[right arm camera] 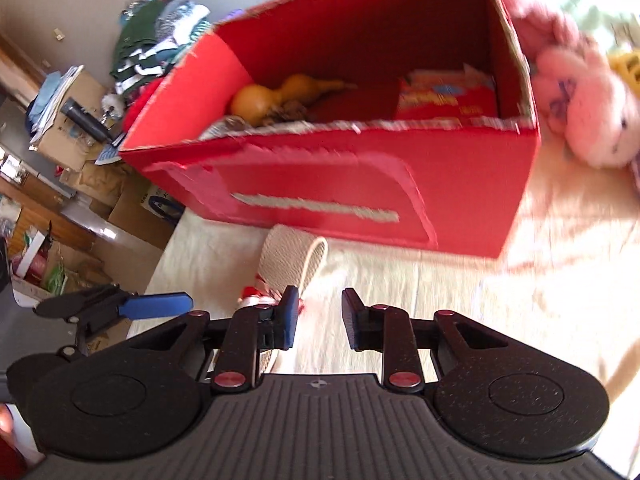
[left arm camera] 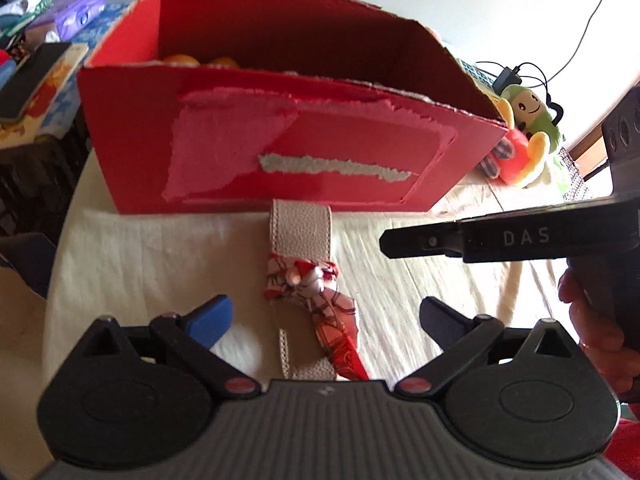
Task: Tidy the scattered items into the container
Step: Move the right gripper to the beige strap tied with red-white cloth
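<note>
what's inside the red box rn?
In the red box: an orange gourd, brown pine-cone-like bits and a red printed packet. The front wall hides the floor beneath them.

Cloth-covered table [left arm camera: 160,248] — red box [left arm camera: 280,168], strap [left arm camera: 300,232] (scarf-tied).

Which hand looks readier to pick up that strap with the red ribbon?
Probably the left tool: it is open wide with the strap centred between its fingers. The right tool sits narrower, off to the side.
</note>
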The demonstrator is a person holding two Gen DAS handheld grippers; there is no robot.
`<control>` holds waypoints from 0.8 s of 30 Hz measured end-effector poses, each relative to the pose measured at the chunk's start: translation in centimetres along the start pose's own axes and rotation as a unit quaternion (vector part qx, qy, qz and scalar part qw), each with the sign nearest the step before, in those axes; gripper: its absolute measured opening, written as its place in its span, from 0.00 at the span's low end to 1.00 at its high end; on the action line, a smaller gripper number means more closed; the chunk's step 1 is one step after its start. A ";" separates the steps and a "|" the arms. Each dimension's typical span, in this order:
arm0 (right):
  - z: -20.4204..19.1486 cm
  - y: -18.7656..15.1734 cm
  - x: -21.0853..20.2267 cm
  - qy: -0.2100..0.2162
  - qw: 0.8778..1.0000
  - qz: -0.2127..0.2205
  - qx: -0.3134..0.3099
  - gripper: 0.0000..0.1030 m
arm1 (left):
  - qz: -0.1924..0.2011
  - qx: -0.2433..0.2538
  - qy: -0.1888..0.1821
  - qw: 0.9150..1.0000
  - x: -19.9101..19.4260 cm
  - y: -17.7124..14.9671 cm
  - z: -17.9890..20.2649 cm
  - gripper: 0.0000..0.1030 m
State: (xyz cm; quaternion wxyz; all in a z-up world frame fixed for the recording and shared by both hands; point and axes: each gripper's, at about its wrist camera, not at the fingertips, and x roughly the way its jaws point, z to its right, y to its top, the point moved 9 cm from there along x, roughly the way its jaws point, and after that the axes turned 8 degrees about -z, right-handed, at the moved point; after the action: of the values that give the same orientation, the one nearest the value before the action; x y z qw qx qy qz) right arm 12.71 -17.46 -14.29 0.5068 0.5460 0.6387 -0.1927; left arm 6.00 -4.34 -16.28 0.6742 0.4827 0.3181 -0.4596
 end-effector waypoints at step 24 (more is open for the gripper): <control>-1.1 0.4 4.3 0.046 0.995 -0.037 0.074 0.29 | -0.050 0.022 0.001 0.998 3.5 0.0 0.3 0.50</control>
State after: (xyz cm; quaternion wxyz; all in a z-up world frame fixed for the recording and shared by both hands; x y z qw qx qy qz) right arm 13.07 -14.24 -17.38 0.4272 0.5665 0.6651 -0.2328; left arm 7.35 -5.73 -19.23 0.6391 0.4813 0.3322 -0.4995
